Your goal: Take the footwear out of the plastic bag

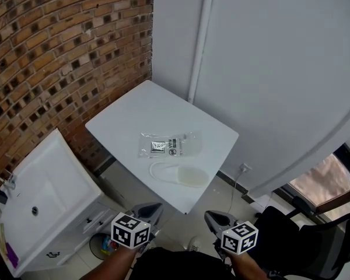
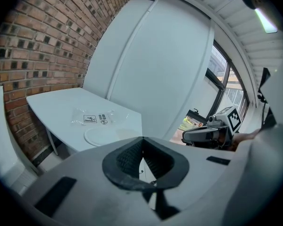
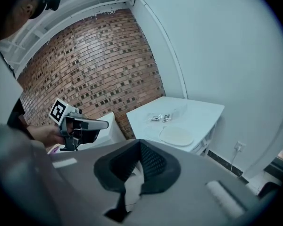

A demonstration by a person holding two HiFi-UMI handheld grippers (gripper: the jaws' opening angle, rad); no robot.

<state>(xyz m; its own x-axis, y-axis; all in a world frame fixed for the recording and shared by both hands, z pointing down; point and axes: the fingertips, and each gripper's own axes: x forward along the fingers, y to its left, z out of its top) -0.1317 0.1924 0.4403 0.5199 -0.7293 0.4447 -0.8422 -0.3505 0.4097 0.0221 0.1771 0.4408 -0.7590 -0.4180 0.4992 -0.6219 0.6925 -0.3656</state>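
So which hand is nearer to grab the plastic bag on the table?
Probably the left gripper, only just. It and the right gripper are both shut and empty, short of the table, but the plastic bag lies slightly toward the left side, behind the white slipper.

plastic bag [image 1: 170, 144]: clear, flat | slipper [image 1: 179, 174]: white, flat, just beside bag
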